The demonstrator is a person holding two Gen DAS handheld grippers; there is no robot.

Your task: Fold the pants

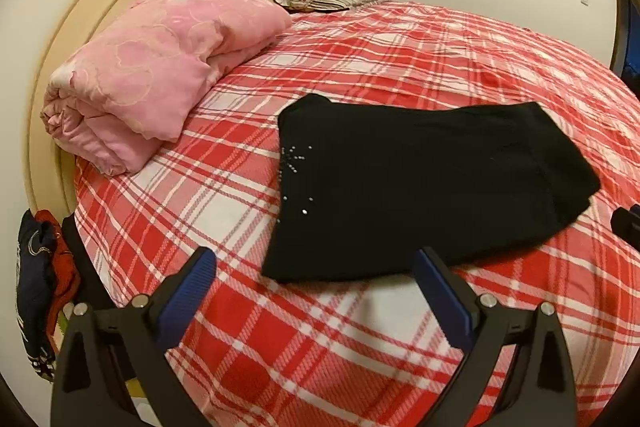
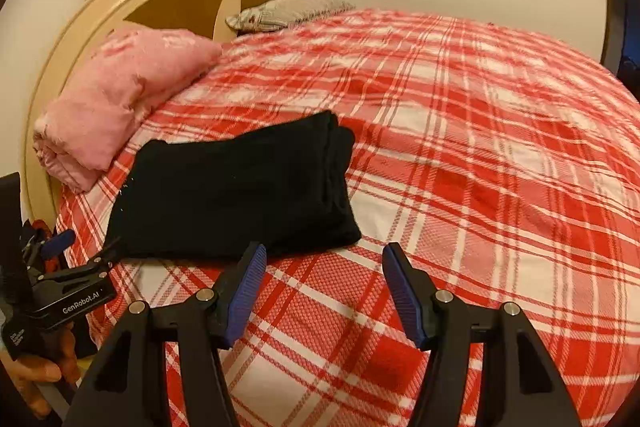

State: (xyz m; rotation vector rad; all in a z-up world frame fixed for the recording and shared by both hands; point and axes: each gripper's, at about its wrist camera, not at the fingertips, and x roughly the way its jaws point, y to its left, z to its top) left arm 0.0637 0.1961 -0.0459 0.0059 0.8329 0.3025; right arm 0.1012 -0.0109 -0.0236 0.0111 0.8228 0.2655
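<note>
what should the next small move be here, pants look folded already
Probably just draw both grippers back and leave it. The black pants lie in a compact stack on the plaid bedspread, layered edges showing at one end. The left gripper and right gripper are both open, empty and off the cloth. At most, nudge the uneven corner nearest the left gripper square.

1. We see only a sliver of the right claw at the right edge of the left wrist view; whether it is spread or closed there is hidden.
2. The hand under the left claw is cut off by the frame edge.
3. We cannot identify the dark blue and red cloth beside the bed.
4. The pants hide their own inner layers.
</note>
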